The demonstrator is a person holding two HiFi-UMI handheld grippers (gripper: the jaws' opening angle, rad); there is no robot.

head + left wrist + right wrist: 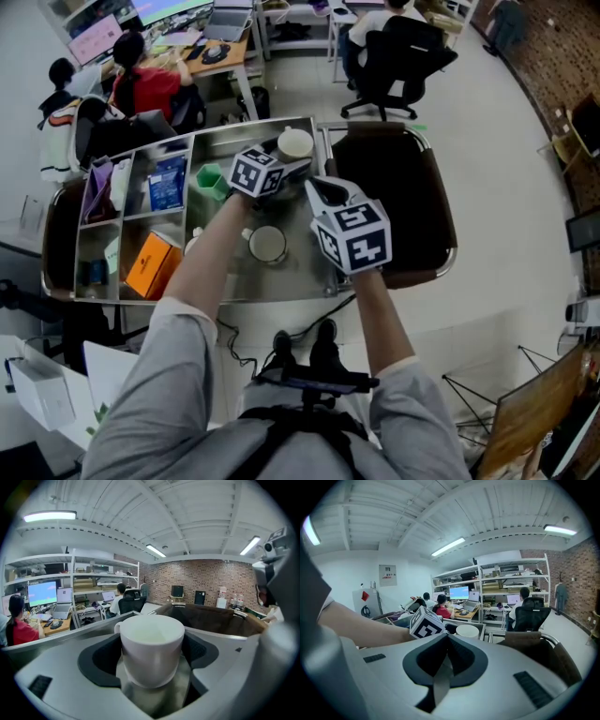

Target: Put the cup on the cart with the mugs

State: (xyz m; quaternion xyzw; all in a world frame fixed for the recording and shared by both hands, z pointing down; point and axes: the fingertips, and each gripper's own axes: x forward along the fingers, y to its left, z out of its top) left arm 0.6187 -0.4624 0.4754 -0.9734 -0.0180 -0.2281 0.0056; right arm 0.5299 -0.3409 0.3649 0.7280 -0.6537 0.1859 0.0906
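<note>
The left gripper clamps a white cup over the steel cart, near what appears to be 1 mug, while the right gripper sits closed and empty.

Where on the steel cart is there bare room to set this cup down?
Bare steel runs between the mug and the cart front rim, right of the orange box. The back corner under the held cup, right of the green cup, looks free but is partly hidden. The left compartments are crowded with packets.
</note>
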